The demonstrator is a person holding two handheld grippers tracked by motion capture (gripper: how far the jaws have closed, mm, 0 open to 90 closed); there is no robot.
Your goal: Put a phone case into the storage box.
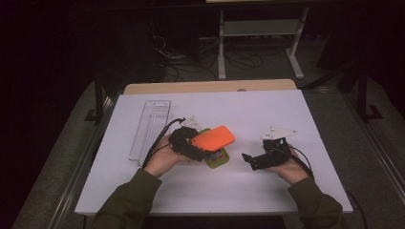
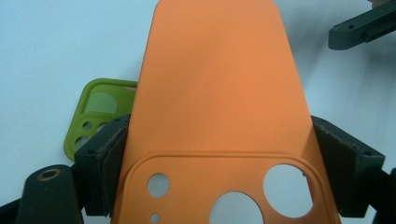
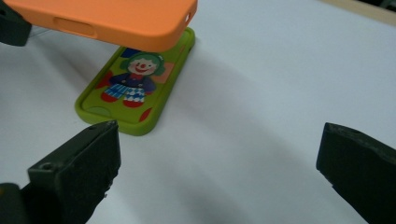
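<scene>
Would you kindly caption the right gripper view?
Open right gripper faces an orange phone case held above a green clown-printed phone case.

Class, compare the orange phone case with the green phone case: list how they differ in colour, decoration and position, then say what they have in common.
1. The orange phone case is plain; the green phone case shows a clown picture inside.
2. The orange phone case is held off the table, clamped between the left gripper jaws; the green phone case lies flat on the white table.
3. The orange phone case hangs partly over the green phone case.

Both have rounded corners and camera cut-outs.
</scene>
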